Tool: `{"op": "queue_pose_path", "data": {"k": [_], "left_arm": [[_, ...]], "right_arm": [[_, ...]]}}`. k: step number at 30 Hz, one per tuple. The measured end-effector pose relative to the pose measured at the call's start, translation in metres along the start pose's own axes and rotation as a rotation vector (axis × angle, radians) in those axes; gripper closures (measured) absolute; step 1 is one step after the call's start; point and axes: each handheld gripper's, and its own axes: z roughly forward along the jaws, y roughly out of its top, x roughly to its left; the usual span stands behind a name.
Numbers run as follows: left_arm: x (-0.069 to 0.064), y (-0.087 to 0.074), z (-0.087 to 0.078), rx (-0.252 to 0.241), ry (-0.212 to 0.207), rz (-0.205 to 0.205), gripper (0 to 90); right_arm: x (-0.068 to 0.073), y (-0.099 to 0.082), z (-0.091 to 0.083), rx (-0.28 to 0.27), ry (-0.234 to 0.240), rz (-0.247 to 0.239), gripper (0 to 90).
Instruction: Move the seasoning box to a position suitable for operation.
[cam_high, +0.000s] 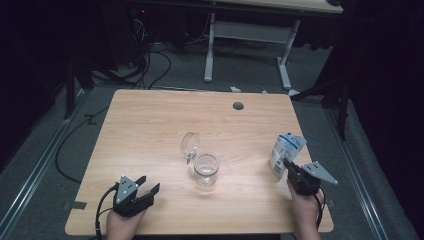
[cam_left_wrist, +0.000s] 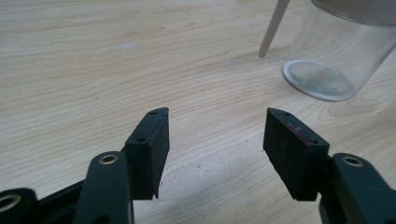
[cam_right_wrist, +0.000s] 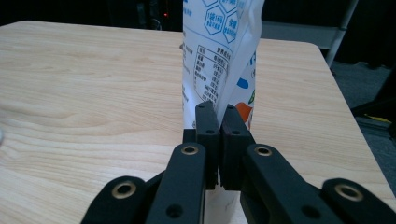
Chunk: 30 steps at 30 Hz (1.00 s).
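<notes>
Near the table's (cam_high: 150, 115) right edge, the right gripper (cam_right_wrist: 218, 108) pinches a soft, light printed pouch (cam_right_wrist: 219, 51) by its thin side seam; the film may slip, so grip stays firm. The left gripper (cam_left_wrist: 214, 126) rests wide, empty, near the fragile glass jar (cam_high: 206, 169).

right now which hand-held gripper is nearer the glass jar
Left. The left hand-held gripper rests open on the table just short of the glass jar, on its left. The right hand-held gripper is farther off at the right edge, shut on the white pouch.
</notes>
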Motion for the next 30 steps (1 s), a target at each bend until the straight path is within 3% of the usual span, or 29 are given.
{"op": "queue_pose_path", "data": {"k": [10, 14, 20, 23, 26, 28, 30], "left_arm": [[-0.006, 0.004, 0.002, -0.034, -0.044, 0.018, 41.4], [-0.010, 0.007, 0.007, -0.045, -0.097, 0.009, 41.5], [-0.015, 0.010, 0.008, -0.058, -0.144, 0.039, 41.5], [-0.014, 0.011, 0.009, -0.044, -0.175, 0.026, 41.4], [-0.013, 0.011, 0.007, -0.042, -0.178, 0.055, 41.4], [-0.011, 0.010, 0.006, -0.059, -0.186, 0.034, 41.5], [-0.012, 0.008, 0.006, -0.053, -0.189, 0.037, 41.6]], "right_arm": [[0.011, 0.008, -0.009, -0.011, 0.052, -0.035, 89.5], [0.020, 0.015, -0.017, -0.015, 0.086, -0.058, 89.9], [0.040, 0.020, -0.018, 0.015, 0.107, -0.111, 90.0], [0.045, 0.025, -0.017, 0.032, 0.133, -0.102, 89.9], [0.049, 0.032, -0.014, 0.060, 0.145, -0.125, 89.9], [0.049, 0.038, -0.013, 0.079, 0.157, -0.125, 89.9], [0.050, 0.044, -0.014, 0.099, 0.165, -0.135, 89.9]]}}
